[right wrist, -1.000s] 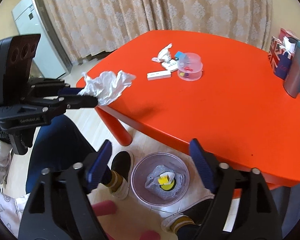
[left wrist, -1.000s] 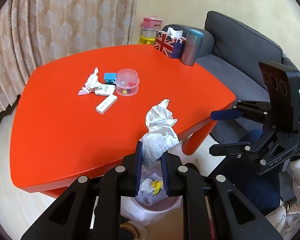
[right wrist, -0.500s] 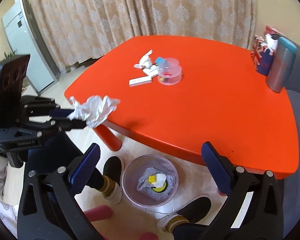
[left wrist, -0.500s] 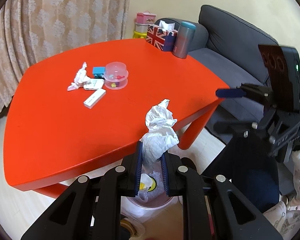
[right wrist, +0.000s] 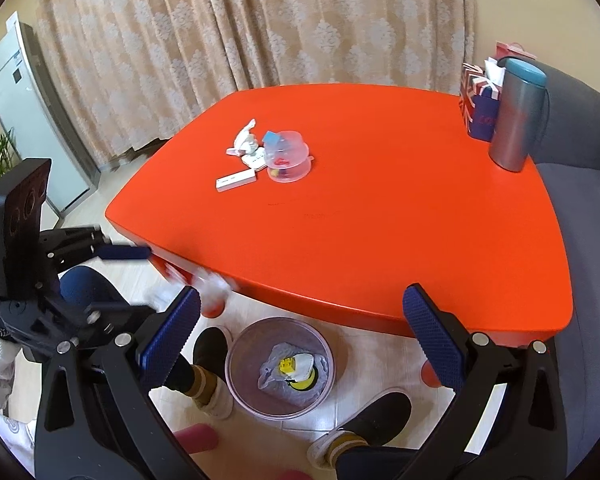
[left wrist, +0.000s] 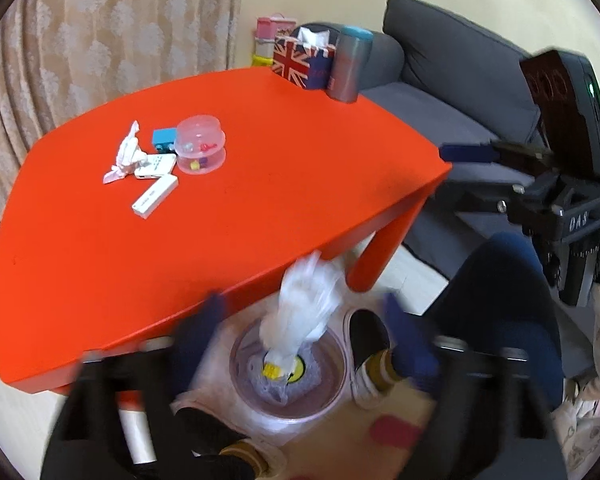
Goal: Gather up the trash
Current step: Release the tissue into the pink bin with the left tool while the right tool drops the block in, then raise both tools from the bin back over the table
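— What is the bench (right wrist: 380, 208) made of?
— Smooth orange surface with a soft sheen. The bin (right wrist: 236, 364) under it is clear plastic.
— And the trash?
— Crumpled white tissue (left wrist: 308, 300), blurred; another wad (left wrist: 126, 154) lies matt on the bench.
— The right tool (right wrist: 300, 332)?
— Matt black frame, blue pads (right wrist: 432, 334) with a rough, knobbly grid. The tumbler (right wrist: 516, 120) looks like brushed metal.
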The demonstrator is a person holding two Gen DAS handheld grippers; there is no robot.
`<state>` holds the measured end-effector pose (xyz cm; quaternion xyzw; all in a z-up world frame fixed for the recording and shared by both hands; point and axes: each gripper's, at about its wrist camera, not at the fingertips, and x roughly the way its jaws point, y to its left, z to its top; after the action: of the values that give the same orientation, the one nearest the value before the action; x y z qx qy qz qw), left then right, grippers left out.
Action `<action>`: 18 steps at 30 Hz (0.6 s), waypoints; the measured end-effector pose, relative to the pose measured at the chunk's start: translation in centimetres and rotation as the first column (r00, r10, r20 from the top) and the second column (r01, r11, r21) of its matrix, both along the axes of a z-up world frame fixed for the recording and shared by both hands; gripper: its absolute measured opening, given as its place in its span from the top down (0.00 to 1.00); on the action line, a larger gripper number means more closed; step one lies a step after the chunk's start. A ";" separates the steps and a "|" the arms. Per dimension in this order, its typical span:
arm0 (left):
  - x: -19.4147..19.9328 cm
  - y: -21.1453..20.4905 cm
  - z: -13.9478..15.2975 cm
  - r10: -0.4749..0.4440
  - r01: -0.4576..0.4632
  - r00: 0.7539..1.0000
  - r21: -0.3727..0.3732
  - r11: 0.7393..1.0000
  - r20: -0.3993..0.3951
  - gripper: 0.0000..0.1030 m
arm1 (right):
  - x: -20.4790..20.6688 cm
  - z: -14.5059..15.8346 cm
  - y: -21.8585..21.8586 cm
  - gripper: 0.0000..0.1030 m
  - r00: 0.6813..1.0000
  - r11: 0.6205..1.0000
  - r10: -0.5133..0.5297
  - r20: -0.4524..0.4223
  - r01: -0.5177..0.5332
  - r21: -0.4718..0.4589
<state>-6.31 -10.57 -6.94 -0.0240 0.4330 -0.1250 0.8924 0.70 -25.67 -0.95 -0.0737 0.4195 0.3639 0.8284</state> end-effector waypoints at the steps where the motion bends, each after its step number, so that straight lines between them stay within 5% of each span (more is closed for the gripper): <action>1: 0.0 0.1 0.0 0.006 -0.006 1.000 0.001 1.000 0.001 0.12 | 0.0 -0.1 -0.1 0.04 1.000 1.000 0.000 -0.001 0.000 -0.001; 18: -0.5 2.4 1.0 0.095 -0.095 0.995 0.006 0.995 0.024 0.07 | -0.4 0.1 0.9 0.04 0.999 0.999 0.029 -0.016 -0.029 0.014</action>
<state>-6.85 -8.15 -5.94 -0.0397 0.4212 -0.0811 0.9025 0.28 -24.76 -0.81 -0.0712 0.4225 0.3793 0.8201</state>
